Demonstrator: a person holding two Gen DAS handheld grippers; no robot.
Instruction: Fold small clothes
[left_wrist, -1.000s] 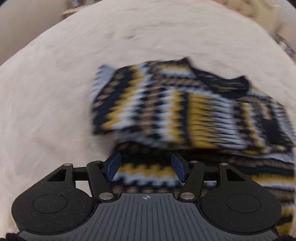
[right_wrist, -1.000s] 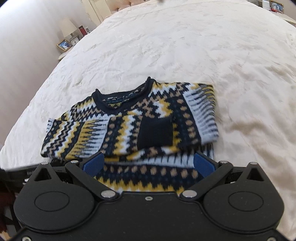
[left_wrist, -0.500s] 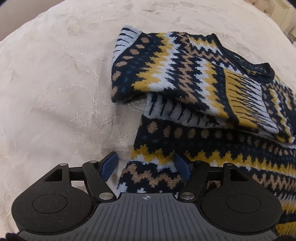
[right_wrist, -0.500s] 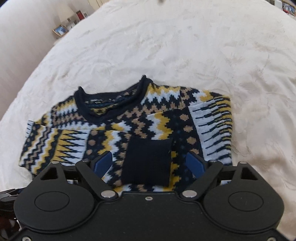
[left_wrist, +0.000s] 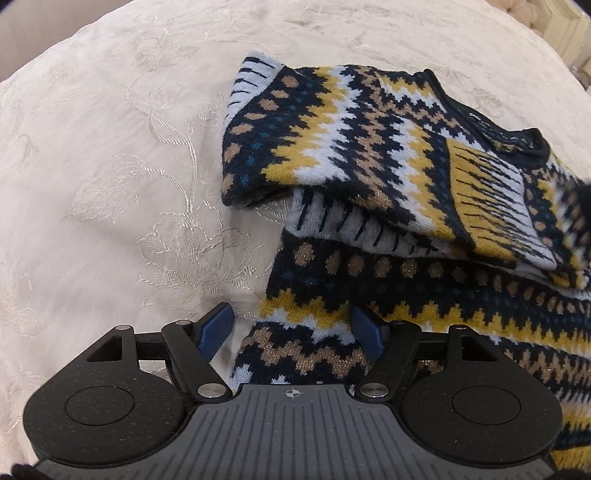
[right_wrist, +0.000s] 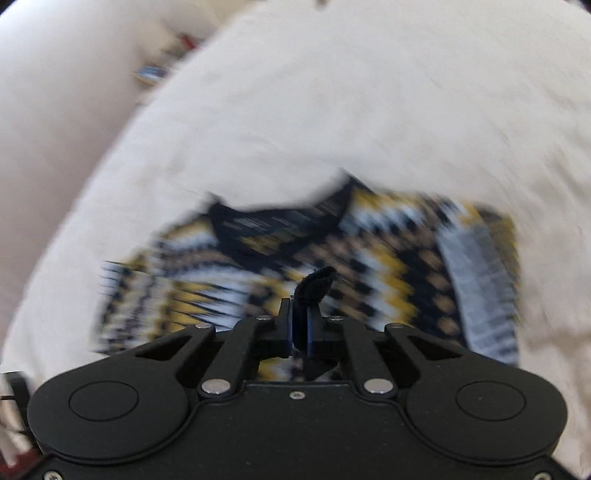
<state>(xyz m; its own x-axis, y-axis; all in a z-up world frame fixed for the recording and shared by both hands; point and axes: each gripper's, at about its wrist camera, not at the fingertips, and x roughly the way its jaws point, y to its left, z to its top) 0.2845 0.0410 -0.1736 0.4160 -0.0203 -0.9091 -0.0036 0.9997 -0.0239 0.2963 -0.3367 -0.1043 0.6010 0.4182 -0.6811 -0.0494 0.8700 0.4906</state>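
A small knit sweater (left_wrist: 369, 147) in navy, yellow, white and tan zigzags lies on the cream bedspread (left_wrist: 110, 184) with both sleeves folded over its chest. My left gripper (left_wrist: 291, 328) stands open over the sweater's lower left corner. The hem lies between its blue pads (left_wrist: 218, 325), and the left pad is clear of the cloth. In the blurred right wrist view the sweater (right_wrist: 388, 266) lies just ahead, collar away from me. My right gripper (right_wrist: 301, 325) is shut on the navy sleeve cuff (right_wrist: 316, 284), which sticks up past the pads.
The embroidered bedspread (right_wrist: 332, 92) stretches wide around the sweater on all sides. A bedside table with a framed picture (right_wrist: 155, 72) shows blurred at the bed's far left, beside a pale wall (right_wrist: 44, 110). Pale furniture (left_wrist: 561, 29) stands past the bed's far right corner.
My right gripper has closed from wide open onto the navy cuff and is moving, so its view has blurred. The left gripper came down over the hem corner, then held still.
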